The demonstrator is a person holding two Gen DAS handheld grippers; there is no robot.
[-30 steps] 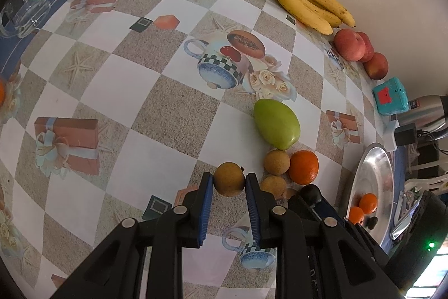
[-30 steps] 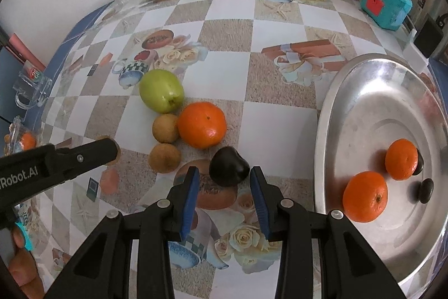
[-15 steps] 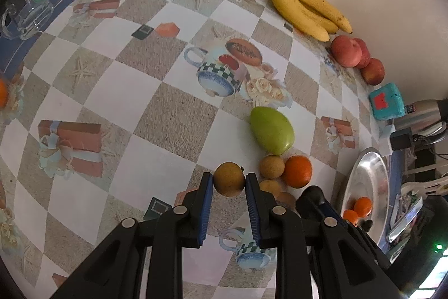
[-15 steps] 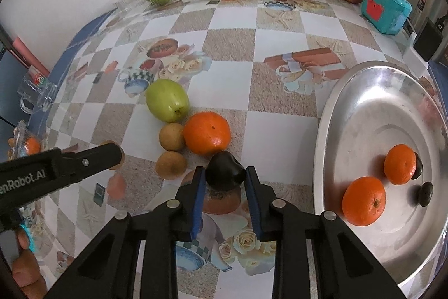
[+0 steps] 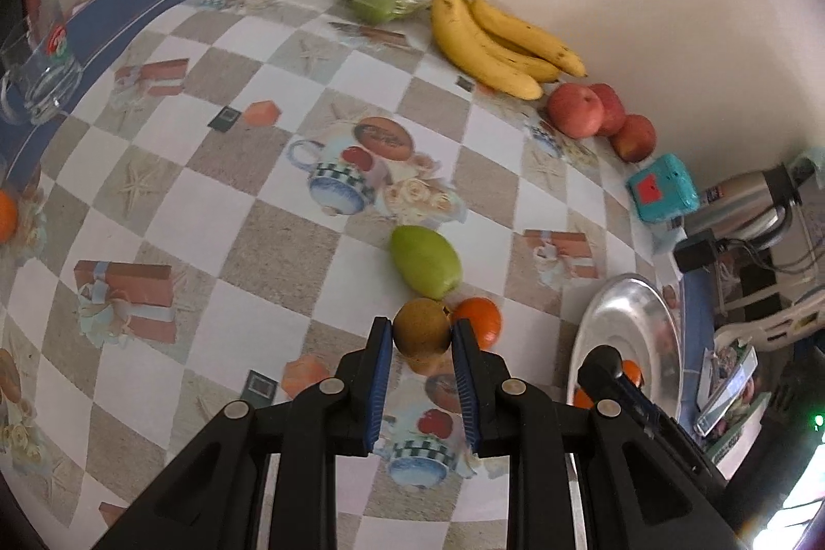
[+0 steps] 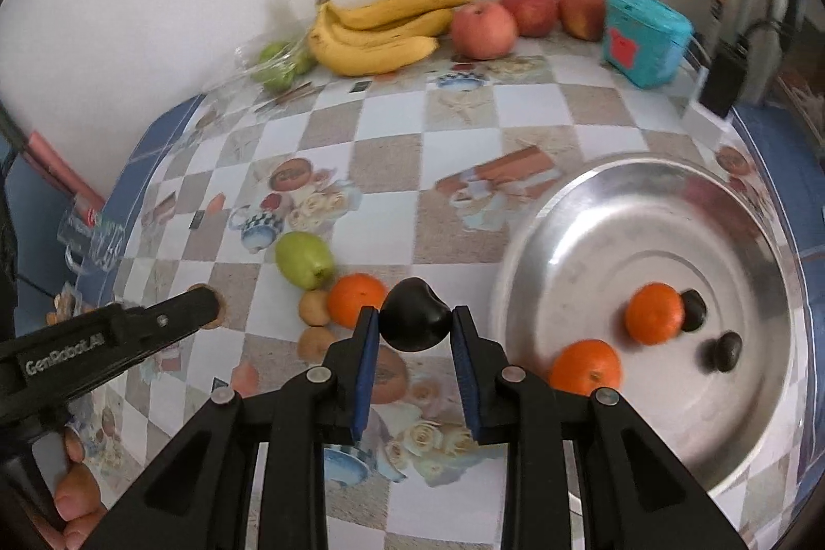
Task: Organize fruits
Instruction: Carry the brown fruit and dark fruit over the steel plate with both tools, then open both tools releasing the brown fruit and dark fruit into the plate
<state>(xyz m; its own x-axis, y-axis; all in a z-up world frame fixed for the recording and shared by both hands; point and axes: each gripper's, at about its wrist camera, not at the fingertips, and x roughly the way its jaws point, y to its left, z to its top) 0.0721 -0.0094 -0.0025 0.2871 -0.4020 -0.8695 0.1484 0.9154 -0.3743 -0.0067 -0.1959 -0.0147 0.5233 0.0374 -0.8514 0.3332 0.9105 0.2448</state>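
Note:
My left gripper [image 5: 420, 336] is shut on a small round brown fruit [image 5: 421, 332], held above the table. My right gripper [image 6: 414, 324] is shut on a dark, nearly black fruit [image 6: 414, 314], also lifted off the cloth. On the checked tablecloth below lie a green mango [image 6: 303, 260], an orange [image 6: 356, 298] and two more small brown fruits [image 6: 314, 306]. The silver tray [image 6: 593, 240] at the right holds two oranges [image 6: 655, 313] and two dark fruits [image 6: 723, 351]. In the right wrist view the left gripper's finger [image 6: 170, 318] shows at the left, with the brown fruit at its tip.
Along the back wall lie a bunch of bananas [image 6: 384, 29], three red apples [image 6: 484, 29], a bag of green fruit [image 6: 276, 63] and a teal box [image 6: 644, 39]. A glass mug [image 5: 38, 81] stands at the far left edge; a steel flask [image 5: 742, 204] and cables sit beyond the tray.
The right gripper closed on the dark fruit and lifted it off the cloth. The left gripper rose with the brown fruit still in its grip. Both views now look from higher up.

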